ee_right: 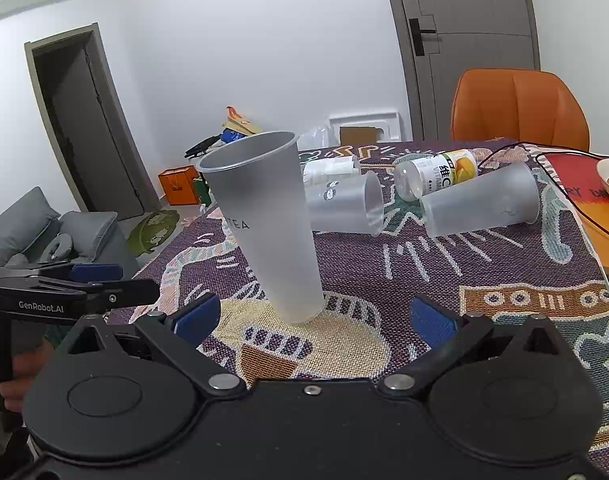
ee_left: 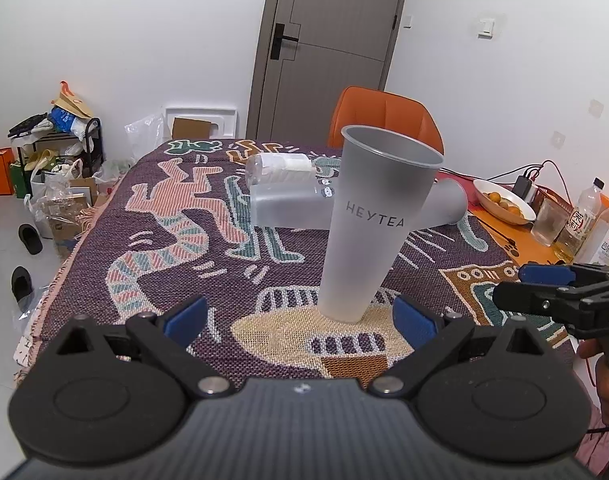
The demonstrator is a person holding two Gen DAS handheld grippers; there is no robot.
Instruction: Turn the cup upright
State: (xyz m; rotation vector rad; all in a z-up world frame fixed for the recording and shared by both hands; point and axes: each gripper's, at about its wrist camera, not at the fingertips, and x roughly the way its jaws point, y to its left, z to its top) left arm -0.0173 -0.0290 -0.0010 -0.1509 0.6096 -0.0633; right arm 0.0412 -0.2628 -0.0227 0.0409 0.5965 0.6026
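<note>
A frosted HEYTEA cup (ee_left: pixel 374 224) stands upright, mouth up, on the patterned cloth (ee_left: pixel 144 248); it also shows in the right wrist view (ee_right: pixel 266 224). My left gripper (ee_left: pixel 300 316) is open and empty, its blue pads just short of the cup's base. My right gripper (ee_right: pixel 314 316) is open and empty, likewise just in front of the cup. Each gripper shows from the side in the other's view, the right one (ee_left: pixel 552 280) and the left one (ee_right: pixel 88 276). Two more frosted cups (ee_right: pixel 346 204) (ee_right: pixel 482 200) lie on their sides behind.
A bottle (ee_right: pixel 438 174) and a white-labelled container (ee_right: pixel 330 170) lie beyond the cups. A bowl of oranges (ee_left: pixel 504 200), a glass and bottles (ee_left: pixel 580 220) stand at the right. An orange chair (ee_left: pixel 384 120) is at the far edge.
</note>
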